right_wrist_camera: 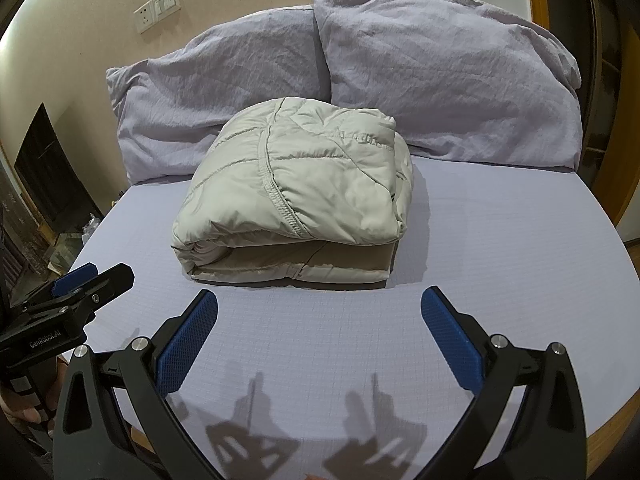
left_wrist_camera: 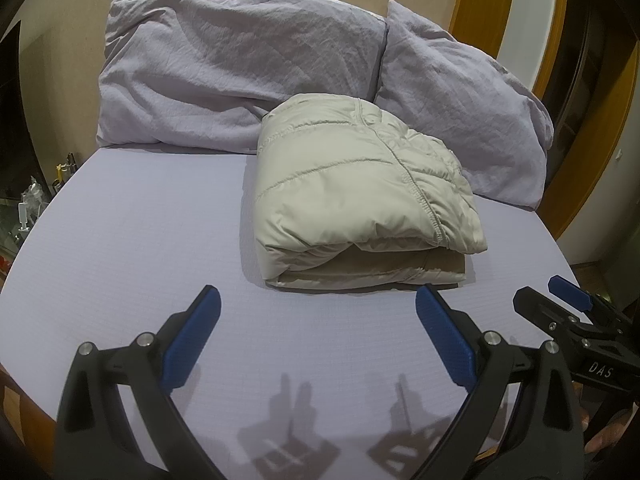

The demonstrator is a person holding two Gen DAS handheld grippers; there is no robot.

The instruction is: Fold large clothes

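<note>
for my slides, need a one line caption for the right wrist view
Folded beige puffer jacket on a lavender bed before two pillows, open right gripper hovering short of it.

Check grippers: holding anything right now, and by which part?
Nothing held. Left gripper and right gripper are both open, short of the folded jacket on the bed.

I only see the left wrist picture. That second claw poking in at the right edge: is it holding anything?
Observer: No. The right claw is wide open, empty, short of the folded puffer jacket.
Operator: Anything on the far wall?
Observer: A socket and switch plate, above the lower pillow.
Operator: Any writing on my claw?
Observer: The left claw has GenRobot.AI printed on its body.
</note>
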